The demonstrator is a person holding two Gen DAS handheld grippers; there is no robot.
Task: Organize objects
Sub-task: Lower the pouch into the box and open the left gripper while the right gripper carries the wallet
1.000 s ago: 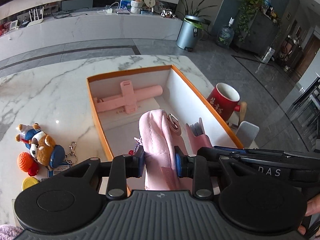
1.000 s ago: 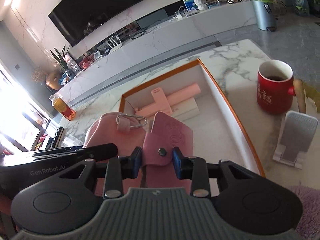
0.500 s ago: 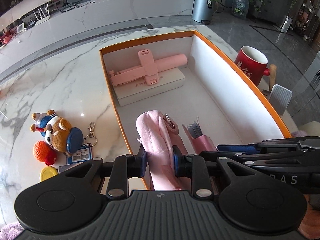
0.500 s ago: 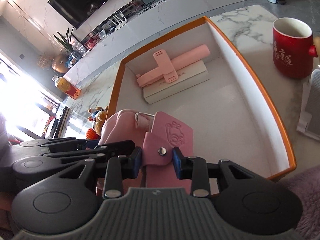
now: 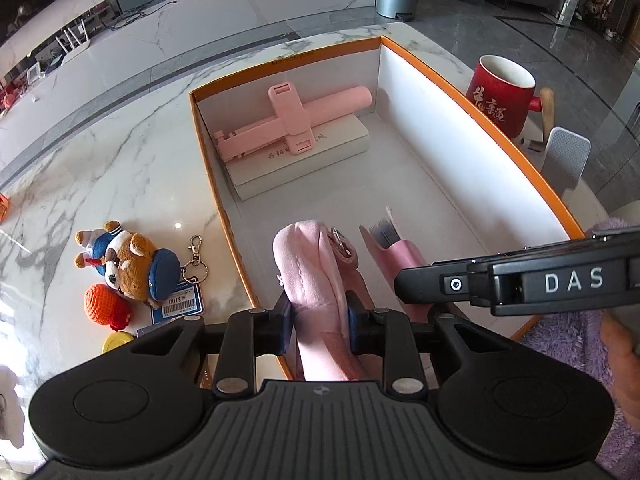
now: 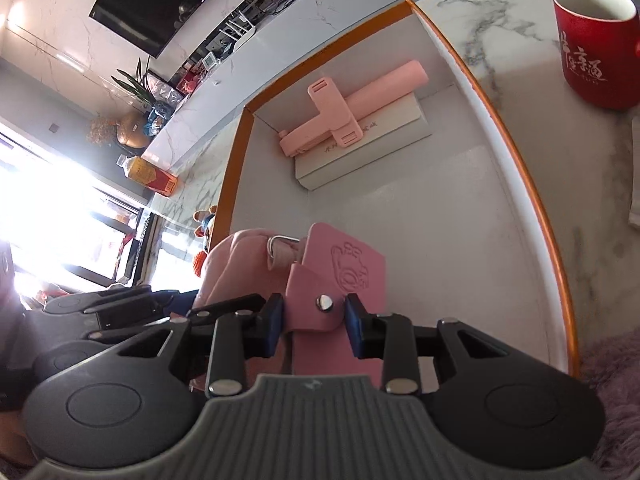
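Over the box (image 5: 472,92) I grip pouch (image 5: 316,280) in left gripper (image 5: 320,316), case (image 6: 340,276) in right gripper (image 6: 314,316); stick (image 5: 292,120) inside, toys (image 5: 128,264) still out.

Bright daylight fills both views. In the right wrist view a window (image 6: 60,208) at the left edge blows out to white glare, washing nearby detail. The marble table (image 5: 120,168) carries a small specular glint and soft shadows. Focus stays sharp at the centre; fisheye distortion bends straight lines and darkens the corners.
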